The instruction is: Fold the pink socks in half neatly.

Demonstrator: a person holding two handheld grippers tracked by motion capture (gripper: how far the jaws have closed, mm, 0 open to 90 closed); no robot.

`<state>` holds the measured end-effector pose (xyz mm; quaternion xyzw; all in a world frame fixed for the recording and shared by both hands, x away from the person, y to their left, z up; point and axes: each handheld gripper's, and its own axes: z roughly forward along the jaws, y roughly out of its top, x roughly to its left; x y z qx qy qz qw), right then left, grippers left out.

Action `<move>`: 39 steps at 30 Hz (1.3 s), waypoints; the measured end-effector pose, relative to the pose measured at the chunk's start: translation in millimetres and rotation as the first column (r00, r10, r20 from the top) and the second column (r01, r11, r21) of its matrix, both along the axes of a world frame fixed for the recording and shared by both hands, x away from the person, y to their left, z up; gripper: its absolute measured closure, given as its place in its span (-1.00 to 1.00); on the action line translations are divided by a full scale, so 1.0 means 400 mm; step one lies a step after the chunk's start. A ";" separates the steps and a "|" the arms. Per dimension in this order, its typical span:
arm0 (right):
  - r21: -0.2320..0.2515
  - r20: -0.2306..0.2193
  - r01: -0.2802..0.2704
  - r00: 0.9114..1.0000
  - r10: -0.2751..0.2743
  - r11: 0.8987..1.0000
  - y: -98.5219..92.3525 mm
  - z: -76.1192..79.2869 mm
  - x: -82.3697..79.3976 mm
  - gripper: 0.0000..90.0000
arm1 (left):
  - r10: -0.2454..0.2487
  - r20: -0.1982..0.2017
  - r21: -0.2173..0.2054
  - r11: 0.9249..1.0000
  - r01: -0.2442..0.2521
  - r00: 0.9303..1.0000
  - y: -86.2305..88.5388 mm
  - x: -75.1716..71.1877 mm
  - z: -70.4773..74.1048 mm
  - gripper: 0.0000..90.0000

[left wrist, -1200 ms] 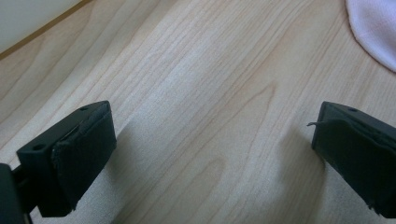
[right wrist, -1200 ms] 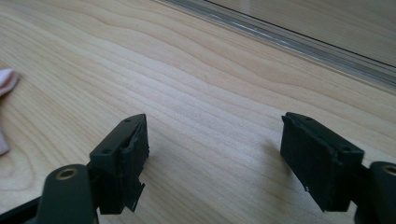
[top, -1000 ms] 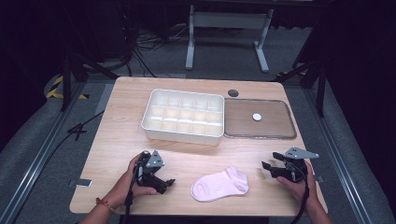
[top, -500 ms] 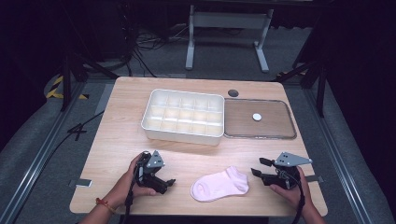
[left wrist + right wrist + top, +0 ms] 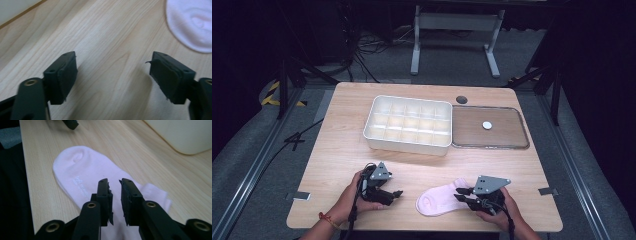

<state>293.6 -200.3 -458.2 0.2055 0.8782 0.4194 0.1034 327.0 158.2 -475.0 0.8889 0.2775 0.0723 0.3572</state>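
A pale pink sock (image 5: 438,201) lies flat near the table's front edge, between my two grippers. My right gripper (image 5: 462,192) points left over the sock's cuff end. In the right gripper view its jaws (image 5: 115,182) have just been closing to a narrow slit above the sock (image 5: 82,170), with no fabric pinched between them. My left gripper (image 5: 393,192) lies left of the sock and points right at it. Its jaws (image 5: 113,60) have just been closing a little and still stand wide apart over bare wood, with the sock's toe (image 5: 192,22) ahead.
A white compartment box (image 5: 407,146) stands at mid-table and is seen close by (image 5: 185,135) in the right gripper view. To its right lies a clear flat lid (image 5: 522,137) with a white disc (image 5: 487,125) on it. A dark round grommet (image 5: 461,99) sits behind.
My right gripper has slid left along the front edge onto the sock's cuff end, and its jaws have narrowed. The left gripper has stayed in place with its jaws slightly narrower.
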 end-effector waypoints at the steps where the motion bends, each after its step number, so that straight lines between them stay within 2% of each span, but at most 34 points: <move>1: 0.003 -0.005 -0.018 1.000 0.018 1.000 0.011 -0.005 0.000 0.78 | -0.007 0.014 0.001 1.000 0.007 1.000 -0.010 -0.002 0.004 -0.42; 3: -0.011 -0.023 -0.044 0.999 0.043 0.999 0.029 -0.014 -0.003 0.83 | -0.015 0.026 -0.004 1.000 0.015 1.000 -0.028 -0.010 0.015 -0.40; 5: -0.033 -0.022 -0.067 0.998 0.066 0.997 0.044 -0.023 -0.006 0.86 | -0.038 0.029 -0.036 0.999 0.039 0.999 -0.044 -0.017 0.025 -0.36; 8: -0.039 -0.034 -0.069 0.997 0.068 0.997 0.048 -0.033 -0.005 0.87 | -0.052 0.021 -0.059 0.997 0.054 0.998 -0.066 -0.026 0.027 -0.35; 9: -0.039 -0.034 -0.069 0.997 0.068 0.997 0.048 -0.033 -0.005 0.87 | -0.066 0.011 -0.056 0.996 0.066 0.998 -0.075 -0.030 0.027 -0.35; 10: -0.061 -0.029 -0.073 0.997 0.072 0.995 0.052 -0.039 -0.007 0.87 | -0.093 0.005 -0.055 0.994 0.094 0.996 -0.098 -0.036 0.021 -0.35; 13: -0.078 -0.020 -0.083 0.996 0.082 0.993 0.058 -0.043 -0.011 0.89 | -0.115 -0.001 -0.039 0.993 0.115 0.993 -0.123 -0.041 0.014 -0.34; 16: -0.081 -0.019 -0.086 0.996 0.085 0.993 0.060 -0.043 -0.011 0.90 | -0.124 -0.003 -0.054 0.991 0.124 0.992 -0.152 -0.047 0.011 -0.34; 18: -0.077 -0.023 -0.089 0.996 0.087 0.993 0.059 -0.044 -0.009 0.90 | -0.137 0.007 -0.037 0.990 0.137 0.991 -0.169 -0.050 0.007 -0.34; 19: -0.076 -0.022 -0.085 0.996 0.084 0.993 0.059 -0.045 -0.009 0.90 | -0.142 0.015 -0.013 0.990 0.142 0.990 -0.176 -0.050 0.004 -0.34; 21: -0.071 -0.025 -0.087 0.996 0.085 0.994 0.058 -0.046 -0.009 0.90 | -0.134 0.013 0.011 0.991 0.134 0.991 -0.182 -0.053 -0.004 -0.35; 24: -0.071 -0.022 -0.078 0.997 0.077 0.994 0.059 -0.047 -0.010 0.90 | -0.125 0.051 0.055 0.991 0.122 0.991 -0.183 -0.051 -0.003 -0.44; 26: -0.073 -0.020 -0.075 0.997 0.073 0.995 0.060 -0.046 -0.010 0.90 | -0.122 0.064 0.066 0.991 0.118 0.991 -0.182 -0.049 -0.001 -0.45; 30: -0.090 -0.007 -0.036 0.999 0.036 0.995 0.083 -0.045 -0.013 0.91 | -0.087 0.052 0.074 0.994 0.083 0.995 -0.166 -0.033 0.001 -0.45; 31: -0.088 -0.006 -0.038 0.999 0.038 0.995 0.088 -0.045 -0.012 0.91 | -0.076 0.025 0.063 0.995 0.074 0.997 -0.159 -0.024 0.000 -0.45; 34: -0.085 -0.003 -0.030 1.000 0.029 0.996 0.108 -0.046 -0.002 0.91 | -0.069 0.003 0.062 0.996 0.069 0.998 -0.147 -0.009 0.001 -0.46; 36: -0.092 -0.003 -0.012 1.000 0.012 0.996 0.118 -0.046 0.001 0.92 | -0.065 -0.005 0.079 0.995 0.065 0.998 -0.142 0.001 0.005 -0.46; 38: -0.104 0.008 -0.005 1.000 0.005 0.995 0.135 -0.044 0.001 0.92 | -0.039 -0.017 0.104 0.994 0.041 0.999 -0.130 0.011 0.011 -0.46; 39: -0.108 0.011 -0.004 1.000 0.005 0.994 0.143 -0.043 0.000 0.92 | -0.034 -0.022 0.100 0.994 0.036 0.999 -0.124 0.015 0.010 -0.46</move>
